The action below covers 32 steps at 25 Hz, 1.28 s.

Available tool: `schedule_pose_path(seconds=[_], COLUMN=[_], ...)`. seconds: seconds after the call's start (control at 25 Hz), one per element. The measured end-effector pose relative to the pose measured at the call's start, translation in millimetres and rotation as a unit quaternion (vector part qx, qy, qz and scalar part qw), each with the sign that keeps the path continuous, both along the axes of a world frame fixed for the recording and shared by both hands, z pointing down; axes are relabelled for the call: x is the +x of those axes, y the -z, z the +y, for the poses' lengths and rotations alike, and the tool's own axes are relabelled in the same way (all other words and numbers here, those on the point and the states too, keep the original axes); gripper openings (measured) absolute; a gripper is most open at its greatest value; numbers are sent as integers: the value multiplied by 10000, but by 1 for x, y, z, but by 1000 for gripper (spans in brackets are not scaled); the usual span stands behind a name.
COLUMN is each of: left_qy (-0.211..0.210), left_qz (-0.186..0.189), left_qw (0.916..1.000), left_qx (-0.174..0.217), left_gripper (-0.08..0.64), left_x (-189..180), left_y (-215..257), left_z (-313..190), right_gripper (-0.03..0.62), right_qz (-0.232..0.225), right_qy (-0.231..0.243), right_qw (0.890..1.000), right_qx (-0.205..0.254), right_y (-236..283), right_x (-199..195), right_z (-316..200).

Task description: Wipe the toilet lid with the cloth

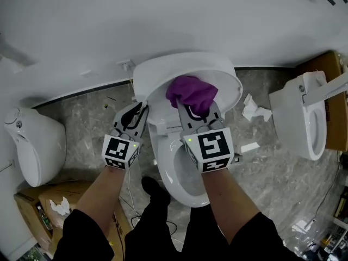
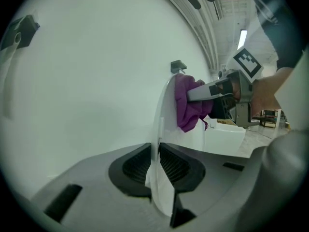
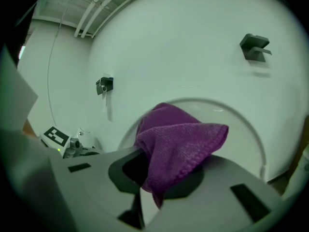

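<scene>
Rear: wall (image 1: 163, 15) right behind raised toilet lid (image 1: 227, 84), no pass | L: left hand-held gripper (image 1: 142, 109) clamps lid's L edge; floor (image 1: 87, 118) open btwn it & L toilet (image 1: 32, 145) | R: floor open to R toilet (image 1: 285, 105), paper scraps (image 1: 255, 110) only | Front: bowl (image 1: 163, 162) open under right hand-held gripper (image 1: 197, 106) w/ cloth (image 1: 190, 91) | Low-L: cardboard box (image 1: 38, 200) by person's L side.

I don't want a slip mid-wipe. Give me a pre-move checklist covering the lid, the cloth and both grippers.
1. Left gripper clamped on the toilet lid edge: ok.
2. Right gripper shut on the purple cloth: ok.
3. Cloth touching the lid's inner face: ok.
4. Lid raised off the seat: ok.
5. Dirt left on the lid: cannot tell.
</scene>
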<state>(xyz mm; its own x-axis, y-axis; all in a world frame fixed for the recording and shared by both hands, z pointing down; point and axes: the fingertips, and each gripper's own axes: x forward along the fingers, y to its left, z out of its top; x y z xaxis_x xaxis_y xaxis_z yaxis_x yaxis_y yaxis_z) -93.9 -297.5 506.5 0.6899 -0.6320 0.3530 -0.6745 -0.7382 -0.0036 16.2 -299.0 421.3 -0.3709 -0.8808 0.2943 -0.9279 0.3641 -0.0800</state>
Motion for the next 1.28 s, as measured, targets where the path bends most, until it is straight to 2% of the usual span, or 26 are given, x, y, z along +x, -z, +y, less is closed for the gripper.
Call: schedule_pose_path(seconds=[0.24, 0.44, 0.64, 0.8, 1.0, 1.28], left_qy=[265, 350, 256, 189, -55, -163], left_qz=[-75, -123, -98, -77, 2, 207], left_qw=[9996, 9993, 9996, 9997, 9999, 9995], left_qx=[-59, -90, -45, -103, -161, -191], left_gripper=[66, 66, 66, 66, 64, 64], left_x=[-2, -1, -1, 0, 1, 2], left_y=[-2, -1, 0, 0, 1, 2], left_z=[0, 0, 0, 0, 1, -1], right_gripper=[58, 58, 58, 58, 58, 58], right_qz=[334, 507, 605, 664, 334, -205], right_qy=[-356, -497, -307, -1, 124, -2], right_qw=[9987, 9974, 9976, 9977, 9993, 9998], right_qx=[121, 98, 116, 163, 80, 39], right_y=[5, 4, -7, -15, -33, -47], right_x=[83, 118, 93, 42, -12, -48], right_z=[-1, 4, 4, 1, 2, 4])
